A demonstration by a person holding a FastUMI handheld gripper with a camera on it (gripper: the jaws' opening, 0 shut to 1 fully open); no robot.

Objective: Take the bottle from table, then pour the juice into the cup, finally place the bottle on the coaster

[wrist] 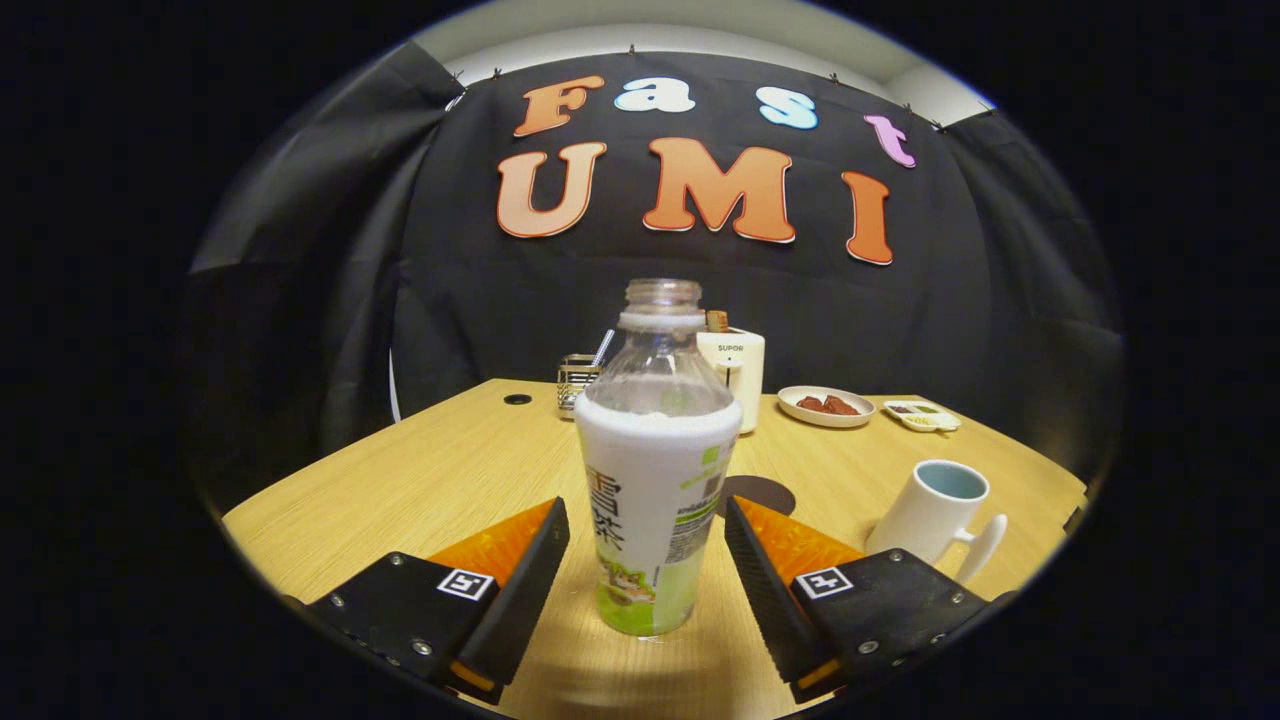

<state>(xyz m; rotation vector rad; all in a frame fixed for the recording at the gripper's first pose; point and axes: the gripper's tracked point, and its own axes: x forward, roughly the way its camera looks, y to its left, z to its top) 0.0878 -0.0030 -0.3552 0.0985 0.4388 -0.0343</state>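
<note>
While your gripper [647, 560] stands wide open, clear of the upright bottle [655, 470] between its fingers, the wooden table [430, 480] carries a cup [935, 515] and coaster [765, 492].

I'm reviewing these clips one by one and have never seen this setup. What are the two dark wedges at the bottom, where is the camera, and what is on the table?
The camera rides on a hand-held two-finger gripper and looks forward along its fingers; those are the two wedges. They stand open on either side of an uncapped juice bottle standing upright on the wooden table, with a gap on each side, so nothing is held yet. Just behind the bottle lies a dark round coaster. Beside the right finger stands a white cup with a handle. Farther back are a white appliance, a small patterned holder, a plate of reddish food and a small tray.
</note>
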